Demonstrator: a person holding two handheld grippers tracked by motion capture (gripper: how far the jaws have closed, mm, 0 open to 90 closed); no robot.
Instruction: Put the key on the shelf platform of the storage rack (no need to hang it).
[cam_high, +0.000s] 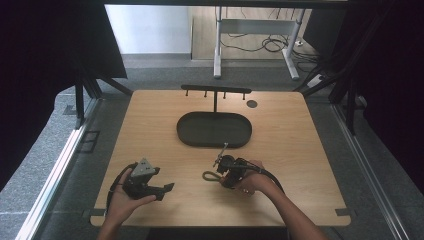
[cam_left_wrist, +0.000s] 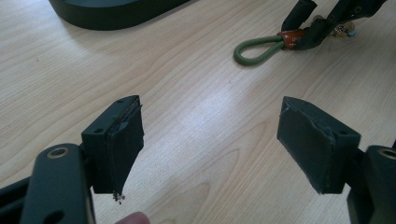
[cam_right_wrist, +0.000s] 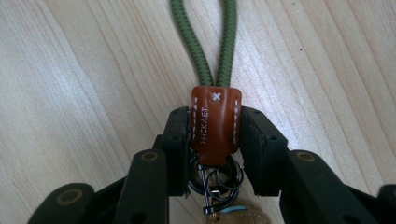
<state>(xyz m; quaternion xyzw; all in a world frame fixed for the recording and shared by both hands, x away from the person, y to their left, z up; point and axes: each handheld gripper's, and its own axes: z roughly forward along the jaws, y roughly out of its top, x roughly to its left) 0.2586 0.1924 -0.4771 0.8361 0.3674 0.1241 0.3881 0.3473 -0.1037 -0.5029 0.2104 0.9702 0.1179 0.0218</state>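
Right tongs (cam_right_wrist: 215, 140), lower centre of frame, clamp the keychain's (cam_right_wrist: 215, 119) leather tab on the tabletop (cam_right_wrist: 70, 93); grasp step. Left tongs (cam_left_wrist: 210, 140) gape wide, empty. Next move, likely: lift toward the rack (cam_high: 215, 90) above the tray (cam_high: 190, 134), upper centre.

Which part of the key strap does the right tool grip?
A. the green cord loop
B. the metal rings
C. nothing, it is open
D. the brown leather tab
D: in the right gripper view the right tool has both jaws pressed against the sides of the brown leather tab, with the green cord loop free ahead of it.
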